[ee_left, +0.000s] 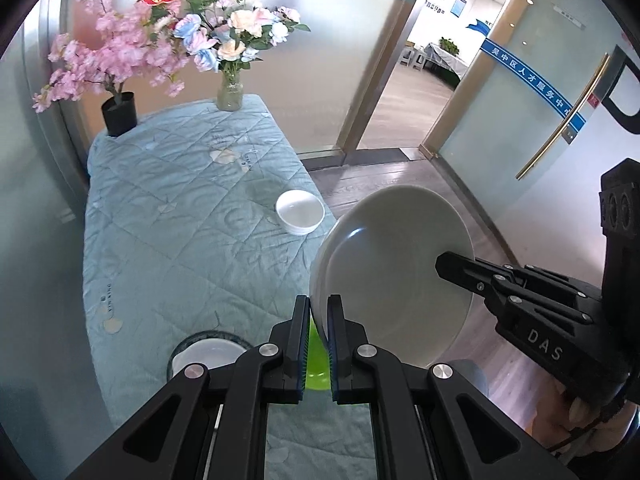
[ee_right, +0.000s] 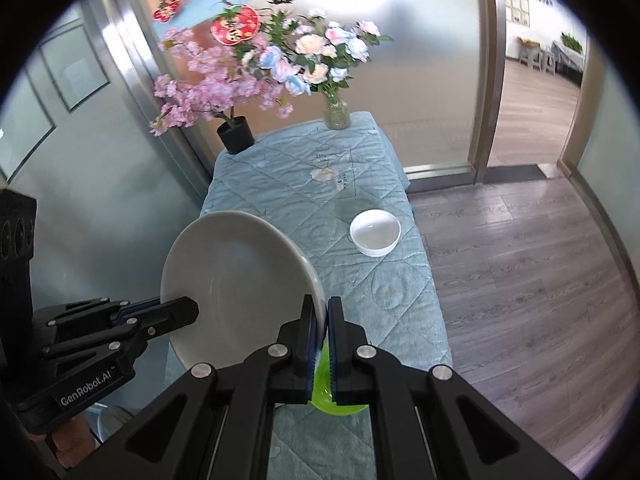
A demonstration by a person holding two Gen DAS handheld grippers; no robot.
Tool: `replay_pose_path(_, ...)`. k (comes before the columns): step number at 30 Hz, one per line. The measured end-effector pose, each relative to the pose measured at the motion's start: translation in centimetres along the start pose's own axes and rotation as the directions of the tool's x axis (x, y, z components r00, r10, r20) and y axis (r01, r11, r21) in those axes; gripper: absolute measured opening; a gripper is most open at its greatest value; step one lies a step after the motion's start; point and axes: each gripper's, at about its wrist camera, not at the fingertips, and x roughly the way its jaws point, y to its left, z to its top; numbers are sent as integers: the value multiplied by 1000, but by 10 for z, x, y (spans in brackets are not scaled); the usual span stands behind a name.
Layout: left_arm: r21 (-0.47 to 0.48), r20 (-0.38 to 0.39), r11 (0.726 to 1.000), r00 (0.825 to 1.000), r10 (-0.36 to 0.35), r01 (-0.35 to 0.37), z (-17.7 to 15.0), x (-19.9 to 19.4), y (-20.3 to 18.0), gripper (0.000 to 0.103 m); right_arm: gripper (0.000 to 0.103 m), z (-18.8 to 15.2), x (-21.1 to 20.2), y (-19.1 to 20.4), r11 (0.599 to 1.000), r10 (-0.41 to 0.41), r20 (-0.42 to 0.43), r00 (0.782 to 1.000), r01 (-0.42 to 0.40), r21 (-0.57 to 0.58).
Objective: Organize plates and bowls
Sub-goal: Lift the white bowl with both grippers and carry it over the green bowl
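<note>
A large pale grey plate [ee_left: 396,264] is being held in the air, tilted steeply on edge, above the near end of a table covered by a quilted light-blue cloth [ee_left: 168,216]; its rim is being clamped from both sides at once. On one edge the rim is being pinched between the closed blue pads of the left gripper [ee_left: 319,312], and on the opposite edge it is being gripped by the right gripper [ee_right: 320,312], whose black fingers [ee_left: 464,270] are being seen reaching over the plate's face in the left wrist view. In the right wrist view the left gripper's fingers [ee_right: 176,312] are likewise being shown lying across the plate [ee_right: 236,276]. Below the held plate, a bright green dish [ee_right: 332,392] is being glimpsed between the jaws, resting on the cloth, and beside it a white plate with a dark patterned rim [ee_left: 208,354] is being partly hidden by the left gripper. Farther along the table, near its right edge, a small stack of white bowls [ee_left: 299,212] is standing well apart from the plate. At the far end, a black pot of pink blossoms [ee_left: 119,114] and a glass vase of pastel flowers [ee_left: 230,94] are being shown against a frosted glass wall, with a wood-patterned floor [ee_right: 520,280] to the right
</note>
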Motion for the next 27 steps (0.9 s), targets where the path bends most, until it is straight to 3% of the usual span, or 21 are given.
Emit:
replay_pose_path(7, -17, -17, 999, 999, 29, -29, -49, -17, 2, 5, 5, -24, -1, 8, 1000, 31, -42, 999, -31, 2)
replay_pose_path(14, -60, -76, 998, 997, 28, -32, -75, 11, 21, 5, 5, -42, 20, 15, 999, 34, -101, 994, -36, -11)
replay_pose_path(19, -70, -148, 997, 988, 34, -45, -85, 49, 27, 5, 5, -56, 46, 7, 1000, 23, -163, 986, -23, 3)
replay_pose_path(27, -118, -278, 993, 960, -37, 4, -99, 132, 37, 4, 5, -80, 97, -20, 998, -19, -277, 961, 34, 52)
